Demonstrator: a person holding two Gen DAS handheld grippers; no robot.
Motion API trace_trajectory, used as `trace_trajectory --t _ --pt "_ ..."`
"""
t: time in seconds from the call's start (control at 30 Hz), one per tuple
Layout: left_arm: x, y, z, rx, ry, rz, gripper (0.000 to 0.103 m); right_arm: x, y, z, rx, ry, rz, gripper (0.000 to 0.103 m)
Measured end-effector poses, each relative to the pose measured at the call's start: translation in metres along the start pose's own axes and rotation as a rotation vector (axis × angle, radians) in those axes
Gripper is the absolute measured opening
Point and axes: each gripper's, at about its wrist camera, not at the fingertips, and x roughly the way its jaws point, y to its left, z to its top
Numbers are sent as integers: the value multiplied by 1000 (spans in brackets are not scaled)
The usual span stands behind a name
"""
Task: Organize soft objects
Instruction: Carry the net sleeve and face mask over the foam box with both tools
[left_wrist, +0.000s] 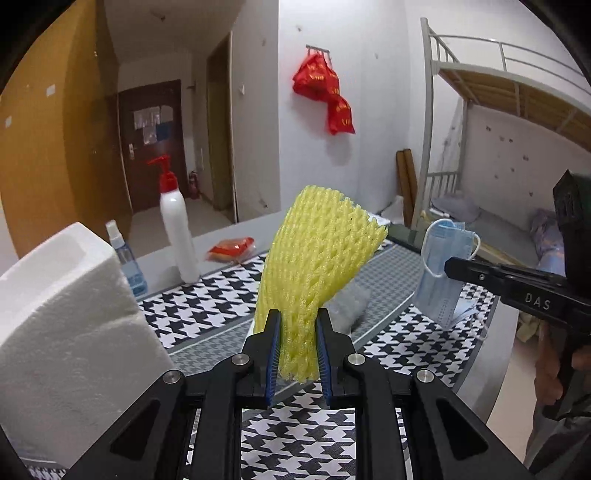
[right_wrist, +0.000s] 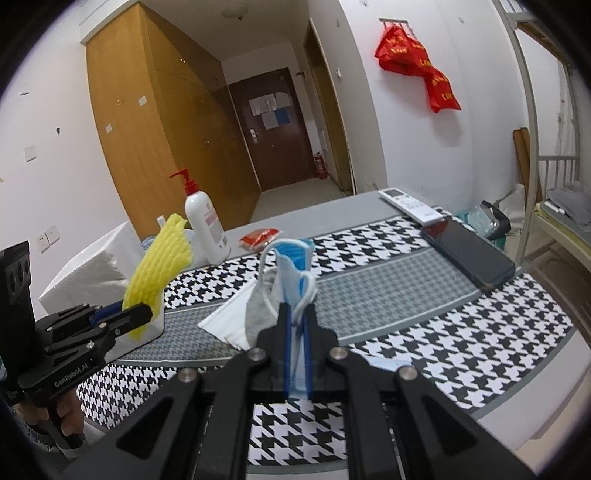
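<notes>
While both hands hold their devices above the patterned counter (right_wrist: 461, 325), each tool points forward and somewhat downward over the houndstooth cloth. The left tool (left_wrist: 297, 325) has its blue pads narrowed onto the lower end of a yellow foam net sleeve (left_wrist: 317, 258), which rises from between the fingers and fans out upward and to the right, clear of the counter. The right tool (right_wrist: 295, 325) is nearly closed on a blue face mask (right_wrist: 293, 266), whose folded body and white ear loops stand up just past the fingertips. In the left wrist view, the mask hangs from the right tool's tip, well to the right of the foam sleeve. A white foam block (left_wrist: 66, 314) sits at the left beside a white pump bottle (left_wrist: 177, 229). A dark phone (right_wrist: 469, 254) and a white remote (right_wrist: 410, 205) lie at the counter's far right.
</notes>
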Motion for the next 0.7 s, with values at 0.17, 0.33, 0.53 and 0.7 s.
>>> trace_trajectory --t 0.17,0.33,0.53,0.7 --pt "-8 4 2 -22 -19 16 20 -2 7 4 -14 -13 12 8" --pt "-16 11 3 -36 -31 43 20 -4 13 7 -26 -26 24 8" --pt "-27 18 6 -72 -44 62 20 -5 19 13 -40 -40 32 8" --pt "-40 25 9 -97 -64 95 20 -5 25 23 -55 -54 49 8"
